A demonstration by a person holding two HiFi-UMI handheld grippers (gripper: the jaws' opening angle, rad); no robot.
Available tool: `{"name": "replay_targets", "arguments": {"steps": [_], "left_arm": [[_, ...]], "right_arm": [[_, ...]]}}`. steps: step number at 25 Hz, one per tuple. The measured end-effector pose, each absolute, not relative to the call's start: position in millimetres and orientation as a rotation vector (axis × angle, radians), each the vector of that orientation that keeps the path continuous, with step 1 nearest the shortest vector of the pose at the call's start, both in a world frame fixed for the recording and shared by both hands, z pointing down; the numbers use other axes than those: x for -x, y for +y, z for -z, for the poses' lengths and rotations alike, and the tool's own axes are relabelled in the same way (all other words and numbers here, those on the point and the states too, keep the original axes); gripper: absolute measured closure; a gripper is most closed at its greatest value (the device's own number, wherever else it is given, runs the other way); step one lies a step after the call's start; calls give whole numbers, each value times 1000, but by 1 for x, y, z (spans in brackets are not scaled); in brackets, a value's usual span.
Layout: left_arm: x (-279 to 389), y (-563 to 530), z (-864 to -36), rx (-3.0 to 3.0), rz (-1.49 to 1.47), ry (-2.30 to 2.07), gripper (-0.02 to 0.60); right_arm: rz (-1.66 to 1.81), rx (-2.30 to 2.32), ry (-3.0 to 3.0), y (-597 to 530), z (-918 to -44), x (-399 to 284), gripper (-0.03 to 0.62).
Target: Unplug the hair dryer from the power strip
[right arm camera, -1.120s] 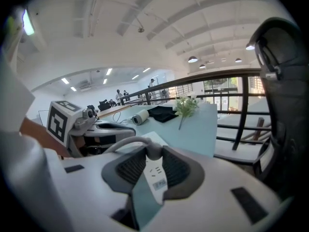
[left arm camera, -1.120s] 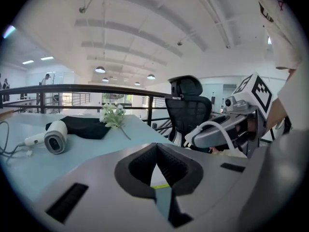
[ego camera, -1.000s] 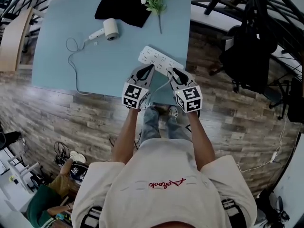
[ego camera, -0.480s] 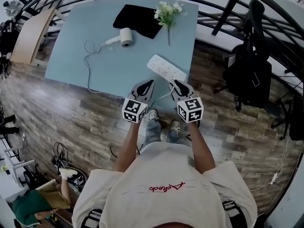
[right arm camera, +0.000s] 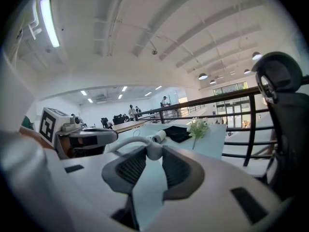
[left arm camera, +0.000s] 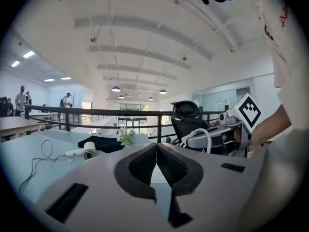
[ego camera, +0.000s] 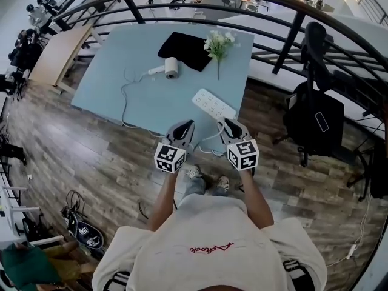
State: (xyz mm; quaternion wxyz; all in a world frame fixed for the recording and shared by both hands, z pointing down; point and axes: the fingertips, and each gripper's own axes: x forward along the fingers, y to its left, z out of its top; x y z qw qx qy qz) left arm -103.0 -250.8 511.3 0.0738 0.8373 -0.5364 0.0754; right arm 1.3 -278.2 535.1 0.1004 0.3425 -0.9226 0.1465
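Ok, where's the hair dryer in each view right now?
Head view: hair dryer upper centre.
Left gripper view: hair dryer left of centre, beyond the jaws.
Right gripper view: hair dryer centre, just above the jaws.
Shared landmark: white flowers, right of it everywhere.
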Motion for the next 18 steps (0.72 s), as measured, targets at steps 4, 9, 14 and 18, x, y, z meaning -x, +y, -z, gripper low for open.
{"name": "replay_targets", "arguments": {"steps": [4,9,14,18], "left_arm": [[100,-234,-506,-2513,-212,-1604,572],[98,-219,-496,-2544,-172,-1589,572],[114,-185,-495,-2542,-138,-1589,572],[132,-157,-491,-2543,-124,-1584,572]], "right_arm": [[-417,-1020,-2731,-262,-528,-5,480],[-391,-1044,-2728,-245,-519,-5,480],[-392,-1080,-2719,-215,-515,0,480],[-402,-1110,-2709,-189,-512,10,480]]}}
